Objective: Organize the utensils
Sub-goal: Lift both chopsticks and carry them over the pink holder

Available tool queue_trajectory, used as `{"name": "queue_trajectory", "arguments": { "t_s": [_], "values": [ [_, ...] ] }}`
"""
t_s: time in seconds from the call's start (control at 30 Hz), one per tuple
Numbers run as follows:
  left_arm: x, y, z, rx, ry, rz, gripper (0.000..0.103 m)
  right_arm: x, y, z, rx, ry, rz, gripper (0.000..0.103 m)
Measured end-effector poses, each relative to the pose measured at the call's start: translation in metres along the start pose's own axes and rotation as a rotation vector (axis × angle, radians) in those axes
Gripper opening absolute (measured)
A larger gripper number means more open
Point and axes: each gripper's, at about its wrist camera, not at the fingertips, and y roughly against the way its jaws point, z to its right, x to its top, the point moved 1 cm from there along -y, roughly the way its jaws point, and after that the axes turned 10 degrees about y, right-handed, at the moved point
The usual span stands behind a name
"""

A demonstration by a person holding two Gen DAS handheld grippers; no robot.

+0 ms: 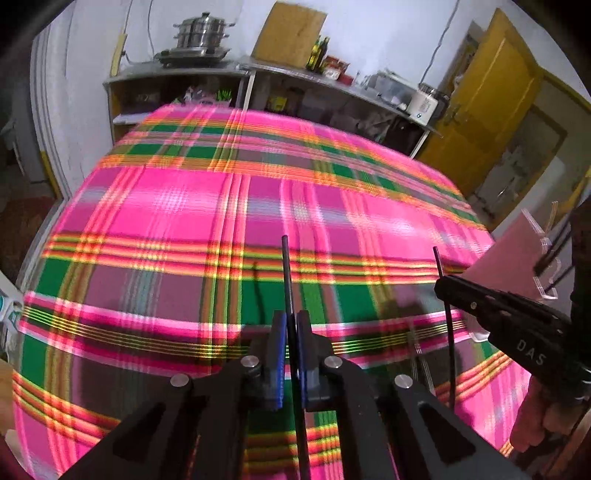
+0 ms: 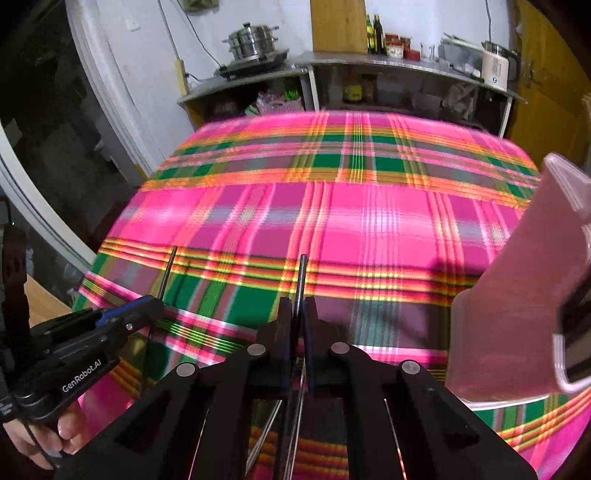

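Observation:
My left gripper (image 1: 291, 321) is shut on a thin black chopstick (image 1: 287, 273) that stands up between the blue pads, above the plaid tablecloth (image 1: 221, 206). My right gripper (image 2: 298, 306) is shut on a second dark chopstick (image 2: 301, 277), also pointing up and away. Each gripper shows in the other's view: the right one (image 1: 443, 284) with its chopstick (image 1: 439, 262), the left one (image 2: 155, 301) with its chopstick (image 2: 168, 269). A clear pink holder (image 2: 517, 295) stands at the right; it also shows in the left wrist view (image 1: 509, 258), holding dark sticks.
Metal shelves (image 2: 369, 62) run along the far wall behind the table, with a steel steamer pot (image 2: 251, 40), bottles (image 2: 373, 33) and a white appliance (image 2: 495, 70). A yellow door (image 1: 491, 96) is at the right.

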Motion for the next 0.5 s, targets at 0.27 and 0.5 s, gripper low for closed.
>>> {"name": "queue_trajectory", "arguments": {
  "t_s": [0.27, 0.5],
  "values": [
    [0.005, 0.055, 0.023, -0.063, -0.055, 0.073, 0.005, 0.004, 0.061, -0.006, -0.007, 0.013, 0.109, 0.005],
    [0.004, 0.094, 0.041, -0.11, -0.091, 0.117, 0.005, 0.0, 0.112, -0.004, -0.017, 0.008, 0.192, 0.005]
  ]
}}
